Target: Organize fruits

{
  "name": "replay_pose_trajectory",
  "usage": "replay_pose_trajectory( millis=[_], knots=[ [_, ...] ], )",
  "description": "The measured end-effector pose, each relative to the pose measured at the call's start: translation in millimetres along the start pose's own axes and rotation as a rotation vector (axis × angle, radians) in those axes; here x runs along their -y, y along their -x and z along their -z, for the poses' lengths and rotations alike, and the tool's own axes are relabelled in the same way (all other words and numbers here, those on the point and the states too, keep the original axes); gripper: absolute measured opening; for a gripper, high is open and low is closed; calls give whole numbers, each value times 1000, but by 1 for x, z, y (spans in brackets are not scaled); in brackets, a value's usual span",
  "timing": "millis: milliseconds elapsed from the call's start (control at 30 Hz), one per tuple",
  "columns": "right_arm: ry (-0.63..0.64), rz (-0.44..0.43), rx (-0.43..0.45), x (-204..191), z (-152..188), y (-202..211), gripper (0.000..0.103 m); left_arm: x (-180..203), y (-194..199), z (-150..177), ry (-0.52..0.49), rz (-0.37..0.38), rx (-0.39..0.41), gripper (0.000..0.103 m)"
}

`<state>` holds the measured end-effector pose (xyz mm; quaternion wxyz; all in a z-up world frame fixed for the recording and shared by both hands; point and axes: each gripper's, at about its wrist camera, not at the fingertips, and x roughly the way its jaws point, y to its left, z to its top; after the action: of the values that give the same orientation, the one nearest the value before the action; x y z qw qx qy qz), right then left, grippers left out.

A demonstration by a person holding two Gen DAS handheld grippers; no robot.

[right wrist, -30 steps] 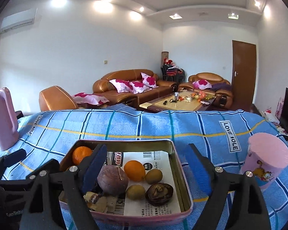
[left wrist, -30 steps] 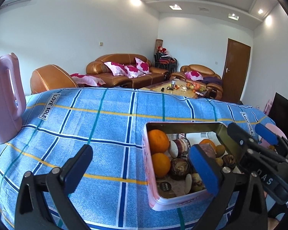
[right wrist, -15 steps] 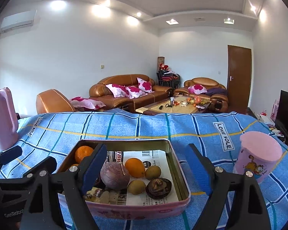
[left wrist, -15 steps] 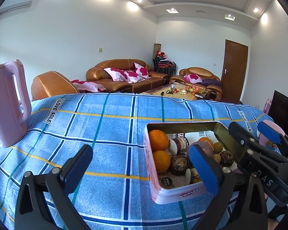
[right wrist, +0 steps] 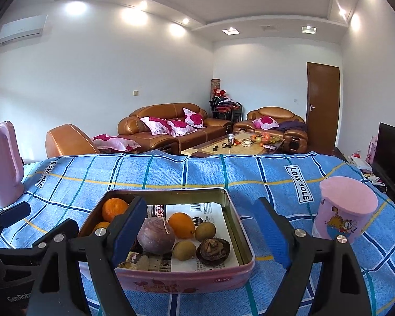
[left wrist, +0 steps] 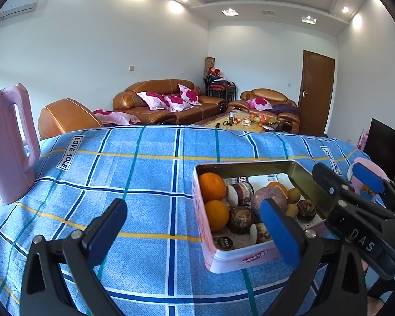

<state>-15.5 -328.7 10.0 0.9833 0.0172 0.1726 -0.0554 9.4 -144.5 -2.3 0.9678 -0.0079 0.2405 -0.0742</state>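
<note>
A pink tin box [left wrist: 239,259] [right wrist: 187,279] sits on the blue checked cloth. It holds oranges [left wrist: 212,187] [right wrist: 181,225], a purple round fruit [right wrist: 155,235], small green-brown fruits [right wrist: 205,231], dark dried fruits [right wrist: 213,247] and others. My left gripper [left wrist: 194,230] is open and empty, just left of and in front of the box. My right gripper [right wrist: 205,226] is open and empty, raised in front of the box. The right gripper also shows in the left wrist view [left wrist: 355,194], at the box's right side.
A pink kettle [left wrist: 8,144] [right wrist: 2,163] stands at the table's far left. A pink lidded cup [right wrist: 342,213] stands right of the box. Beyond the table are brown sofas [right wrist: 171,129] and a coffee table [right wrist: 237,144].
Both grippers have pulled back and risen a little, so the box looks smaller and farther. Both stay open and empty. The fruits have not moved.
</note>
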Motion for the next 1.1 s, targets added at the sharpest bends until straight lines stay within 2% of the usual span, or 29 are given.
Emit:
replay_pose_trajectory(
  millis=[133, 300, 400, 467, 533, 567, 633, 667, 800, 900, 1033, 1100],
  knots=[
    [2, -1, -2, 0, 0, -1, 85, -2, -1, -1, 10, 2, -6, 103],
    [-25, 126, 18, 13, -3, 5, 85, -13, -6, -1, 49, 43, -31, 103],
    [-98, 173, 51, 32, -8, 15, 85, -11, -9, -7, 36, 104, -33, 102],
    [-129, 191, 58, 40, -10, 18, 85, 0, -14, -12, -13, 163, -48, 101],
    [-151, 190, 61, 45, -12, 21, 85, 17, -24, -18, -84, 218, -88, 93],
    [-160, 184, 61, 47, -13, 22, 85, 27, -34, -22, -123, 242, -134, 88],
    [-166, 183, 61, 49, -14, 23, 85, 41, -55, -25, -148, 264, -215, 63],
    [-167, 185, 62, 50, -15, 24, 85, 48, -66, -26, -156, 276, -256, 60],
    [-187, 197, 66, 57, -18, 25, 85, 71, -92, -17, -215, 312, -369, 59],
    [-219, 186, 41, 63, -17, 20, 85, 85, -96, -14, -251, 295, -364, 57],
    [-255, 177, 27, 70, -17, 18, 85, 83, -111, -21, -190, 289, -382, 54],
    [-261, 180, 30, 70, -17, 20, 85, 81, -113, -26, -168, 266, -357, 54]
  ],
)
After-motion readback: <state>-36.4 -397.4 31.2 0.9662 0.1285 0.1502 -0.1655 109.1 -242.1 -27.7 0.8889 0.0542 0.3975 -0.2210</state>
